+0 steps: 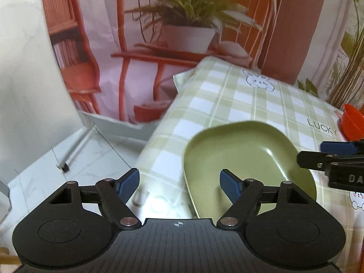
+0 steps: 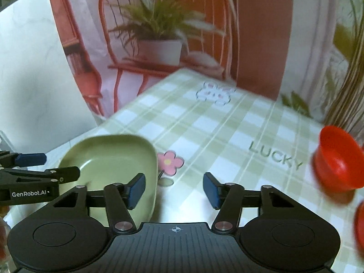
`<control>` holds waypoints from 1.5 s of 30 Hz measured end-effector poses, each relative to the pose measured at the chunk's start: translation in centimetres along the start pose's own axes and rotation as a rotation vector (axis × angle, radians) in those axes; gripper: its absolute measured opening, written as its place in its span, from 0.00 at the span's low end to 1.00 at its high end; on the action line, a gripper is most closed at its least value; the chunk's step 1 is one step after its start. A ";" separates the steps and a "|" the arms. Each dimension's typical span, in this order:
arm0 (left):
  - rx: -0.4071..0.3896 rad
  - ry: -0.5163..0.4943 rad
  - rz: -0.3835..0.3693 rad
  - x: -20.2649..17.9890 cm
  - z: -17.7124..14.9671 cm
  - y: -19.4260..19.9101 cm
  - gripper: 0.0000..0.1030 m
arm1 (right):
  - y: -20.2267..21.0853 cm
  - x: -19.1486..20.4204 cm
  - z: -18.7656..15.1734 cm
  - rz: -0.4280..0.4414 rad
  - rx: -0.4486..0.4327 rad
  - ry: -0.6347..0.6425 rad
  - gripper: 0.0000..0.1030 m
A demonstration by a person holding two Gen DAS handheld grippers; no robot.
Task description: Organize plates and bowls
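A green rounded-rectangle plate [image 1: 245, 159] lies on the checked tablecloth [image 1: 261, 100]; it also shows in the right wrist view [image 2: 109, 159]. My left gripper [image 1: 179, 183] is open and empty, its right finger over the plate's near part. My right gripper [image 2: 174, 190] is open and empty above the cloth [image 2: 216, 132], just right of the plate. A red bowl [image 2: 339, 159] stands at the right, with the edge of a second red thing [image 2: 360, 225] below it. The red bowl's edge shows in the left wrist view [image 1: 352, 122].
The table's left edge drops to a white tiled floor [image 1: 79, 159]. A printed backdrop with a chair and potted plant [image 1: 182, 22] hangs behind the table. A white wall [image 1: 22, 68] stands at the left. A pink flower print [image 2: 169, 161] marks the cloth.
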State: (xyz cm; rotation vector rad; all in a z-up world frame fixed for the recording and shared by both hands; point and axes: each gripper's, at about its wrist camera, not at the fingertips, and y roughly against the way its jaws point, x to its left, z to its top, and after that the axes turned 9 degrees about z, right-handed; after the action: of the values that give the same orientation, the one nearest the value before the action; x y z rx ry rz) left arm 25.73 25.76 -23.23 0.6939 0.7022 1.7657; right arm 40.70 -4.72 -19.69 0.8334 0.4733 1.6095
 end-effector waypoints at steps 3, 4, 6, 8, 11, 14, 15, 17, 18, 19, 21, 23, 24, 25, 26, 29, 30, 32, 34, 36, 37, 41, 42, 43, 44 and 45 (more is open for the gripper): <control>0.021 -0.004 -0.003 -0.3 -0.5 -0.3 0.65 | -0.7 0.2 -0.4 0.012 0.025 0.010 0.42; 0.028 -0.009 0.002 -0.3 -0.6 -0.4 0.63 | -0.8 0.2 -0.5 0.017 0.027 0.012 0.41; 0.025 -0.014 0.013 -0.4 -0.8 -0.3 0.55 | -1.1 0.2 -0.7 0.034 0.044 0.010 0.35; 0.024 -0.003 0.001 -0.4 -0.8 -0.2 0.42 | -1.3 0.2 -1.0 0.048 0.058 0.006 0.32; 0.027 0.016 -0.018 -0.4 -0.8 -0.2 0.24 | -1.3 0.4 -1.4 0.071 0.068 0.003 0.22; 0.023 0.010 -0.026 -0.9 -0.9 0.2 0.14 | -0.6 0.6 -1.7 0.086 0.058 0.001 0.08; 0.024 0.004 -0.022 -1.1 -1.0 0.4 0.14 | -0.3 0.6 -1.8 0.084 0.054 -0.002 0.08; 0.022 -0.007 -0.019 -1.5 -1.1 0.7 0.14 | 0.3 0.3 -2.0 0.087 0.047 -0.022 0.08; 0.021 -0.008 -0.023 -1.5 -1.2 1.0 0.14 | 0.5 0.1 -2.0 0.089 0.047 -0.035 0.08; 0.020 -0.009 -0.029 -1.6 -1.2 1.3 0.14 | 1.1 -0.2 -2.2 0.094 0.044 -0.060 0.08; 0.014 -0.017 -0.038 -1.8 -1.2 1.9 0.14 | 2.0 -0.6 -2.6 0.100 0.039 -0.091 0.08; 0.003 -0.034 -0.047 -2.3 -1.0 2.7 0.14 | 3.3 -0.9 -3.2 0.100 0.031 -0.112 0.08; -0.002 -0.043 -0.052 -2.6 -1.0 3.1 0.14 | 4.0 -1.0 -3.5 0.099 0.025 -0.119 0.09; -0.007 -0.052 -0.057 -2.9 -1.0 3.6 0.14 | 4.8 -1.1 -3.8 0.096 0.019 -0.126 0.09; -0.014 -0.064 -0.064 -3.5 -0.9 4.1 0.14 | 5.8 -1.3 -4.2 0.094 0.013 -0.134 0.10; -0.031 -0.092 -0.092 -4.9 -1.0 5.5 0.14 | 8.6 -2.2 -5.0 0.085 -0.009 -0.152 0.11; -0.036 -0.100 -0.104 -5.4 -1.0 5.8 0.14 | 9.5 -2.5 -5.2 0.079 -0.015 -0.156 0.11; -0.050 -0.118 -0.135 -6.9 -1.4 7.0 0.14 | 12.0 -3.3 -6.0 0.057 -0.034 -0.150 0.12; -0.064 -0.139 -0.172 -8.5 -1.7 8.0 0.14 | 14.0 -4.4 -6.7 0.037 -0.050 -0.161 0.12; -0.075 -0.160 -0.218 -10.4 -2.2 9.1 0.14 | 16.1 -5.8 -7.9 0.016 -0.065 -0.196 0.12; -0.079 -0.171 -0.237 -11.3 -2.5 9.6 0.14 | 17.3 -6.6 -8.6 0.005 -0.074 -0.220 0.12; -0.084 -0.227 -0.316 -15.1 -3.8 11.2 0.14 | 20.8 -9.2 -11.5 -0.038 -0.088 -0.286 0.12; -0.083 -0.240 -0.332 -15.8 -4.1 11.5 0.14 | 21.2 -9.6 -12.3 -0.048 -0.088 -0.296 0.12; -0.082 -0.254 -0.350 -16.6 -4.5 11.9 0.14 | 21.9 -10.1 -13.1 -0.059 -0.087 -0.311 0.12; -0.080 -0.271 -0.367 -17.2 -4.9 12.2 0.14 | 22.5 -10.6 -13.9 -0.069 -0.084 -0.328 0.12; -0.078 -0.286 -0.380 -17.7 -5.4 12.4 0.14 | 23.1 -11.0 -14.6 -0.077 -0.080 -0.343 0.12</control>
State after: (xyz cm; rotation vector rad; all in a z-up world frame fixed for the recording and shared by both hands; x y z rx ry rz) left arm 18.88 4.85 -19.61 0.6913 0.5253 1.3075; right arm 14.83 -18.22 -15.85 0.9945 0.1933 1.3703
